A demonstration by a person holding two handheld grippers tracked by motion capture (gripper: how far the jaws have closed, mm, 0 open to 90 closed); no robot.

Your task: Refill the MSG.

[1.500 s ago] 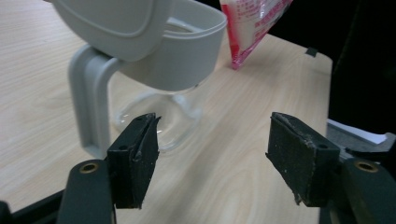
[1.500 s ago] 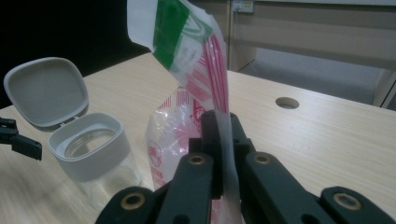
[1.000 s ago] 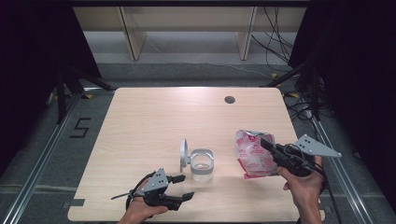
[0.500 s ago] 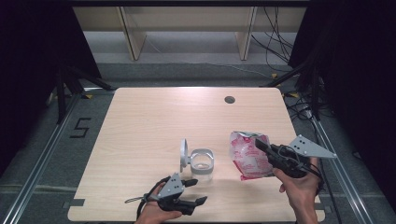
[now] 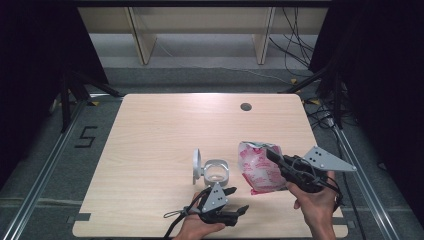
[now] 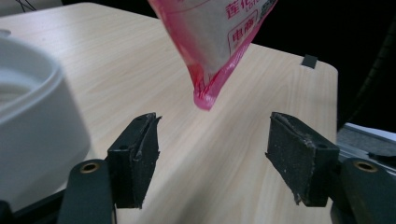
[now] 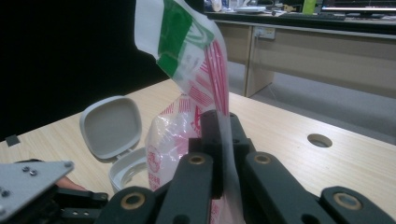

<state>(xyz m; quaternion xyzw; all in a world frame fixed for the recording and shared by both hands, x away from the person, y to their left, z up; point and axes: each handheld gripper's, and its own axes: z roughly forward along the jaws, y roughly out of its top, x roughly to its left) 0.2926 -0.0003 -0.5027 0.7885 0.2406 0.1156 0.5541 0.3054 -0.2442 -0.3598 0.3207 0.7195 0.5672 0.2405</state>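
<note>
Nearest the person, the left gripper (image 5: 235, 214) sits low over the front edge of the desk (image 5: 150, 150), its fingers (image 6: 135, 156) spread wide apart and holding nothing. Just ahead of them in the left gripper view hangs the bottom corner of the pink bag (image 6: 219, 42), lifted clear of the wood. Beside it stands the white container (image 5: 215, 172), its hinged lid (image 5: 197, 162) tipped up and open. The right gripper (image 7: 223, 154) has its fingers closed tight on the bag's upper film, so the bag dangles beside the container.

The step looks like steadying or opening the bag for pouring. To do it well, bring the open fingers around the lower corner and close only on film, not on the contents. Keep the right grip firm and level meanwhile. Avoid nudging the container, which probably slides easily.
</note>
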